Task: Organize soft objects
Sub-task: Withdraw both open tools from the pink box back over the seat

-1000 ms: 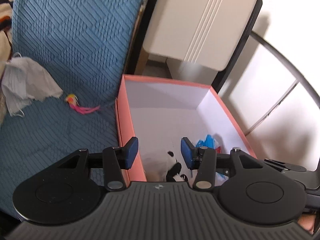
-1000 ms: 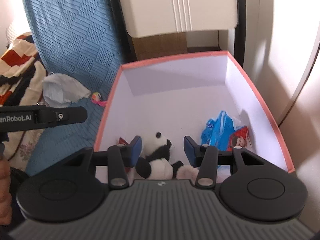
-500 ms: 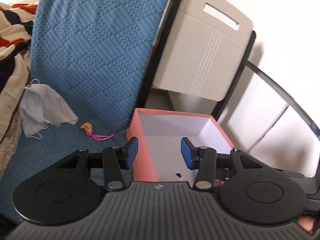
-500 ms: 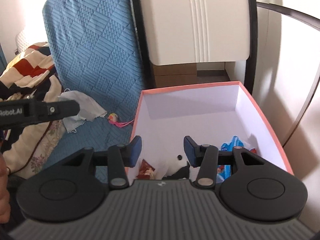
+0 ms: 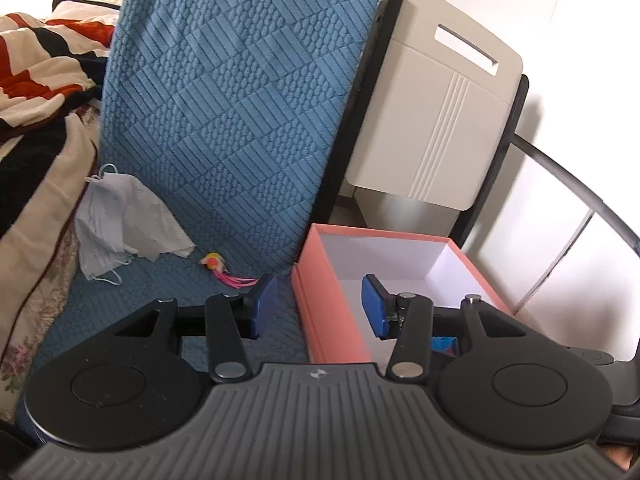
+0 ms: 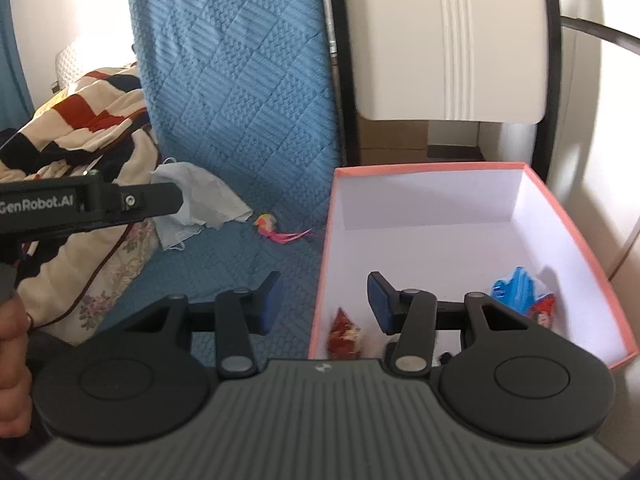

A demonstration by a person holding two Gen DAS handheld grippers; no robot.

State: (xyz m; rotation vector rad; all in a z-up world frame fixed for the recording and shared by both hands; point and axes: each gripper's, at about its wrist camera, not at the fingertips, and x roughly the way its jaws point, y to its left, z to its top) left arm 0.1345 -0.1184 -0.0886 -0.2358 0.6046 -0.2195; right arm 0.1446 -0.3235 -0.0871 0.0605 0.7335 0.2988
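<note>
A pink box with a white inside (image 5: 320, 312) (image 6: 540, 192) sits on the blue quilted seat. It holds a blue packet (image 6: 516, 292), a red soft item (image 6: 344, 334) and a mostly hidden toy. A small pink and yellow feathered toy (image 5: 218, 266) (image 6: 272, 226) and a crumpled white cloth with a face mask (image 5: 124, 216) (image 6: 196, 196) lie on the seat left of the box. My left gripper (image 5: 318, 306) is open and empty over the box's left wall. My right gripper (image 6: 326, 306) is open and empty over the same wall.
The blue quilted backrest (image 5: 240, 100) rises behind the seat. A striped blanket (image 5: 36, 72) is piled at the left. A beige folded chair (image 5: 436, 120) and a black curved bar (image 5: 580, 188) stand behind the box.
Both grippers have pulled up and back from inside the box and shifted left. The panda toy has dropped out of sight below the gripper bodies. Both stay open.
</note>
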